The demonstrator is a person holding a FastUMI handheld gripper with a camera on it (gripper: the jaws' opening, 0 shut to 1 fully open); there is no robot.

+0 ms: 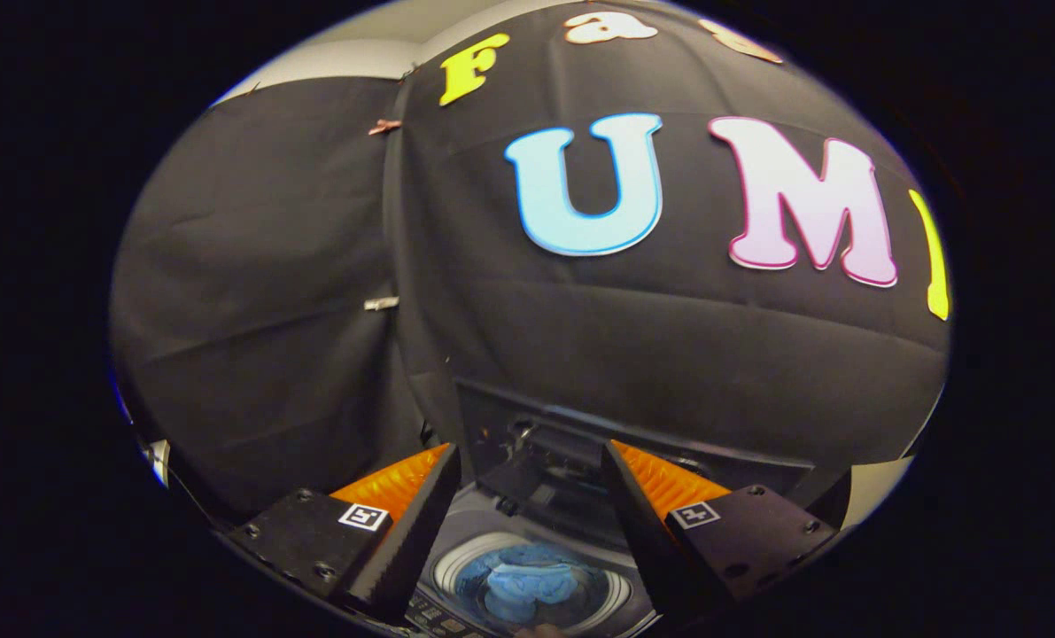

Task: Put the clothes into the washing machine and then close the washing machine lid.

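A top-loading washing machine (pixel 469 532) sits low between my fingers, seen from above. Its round drum holds blue clothes (pixel 531 580), bunched in the middle. The lid (pixel 580 425) stands raised at the back of the machine, dark and upright against the black cloth. My gripper (pixel 531 456) hovers above the drum opening with its fingers spread wide apart and nothing between them.
Black cloth walls hang close behind the machine, meeting at a seam to the left with small clips (pixel 382 303). A control panel with buttons (pixel 434 616) runs along the machine's near edge.
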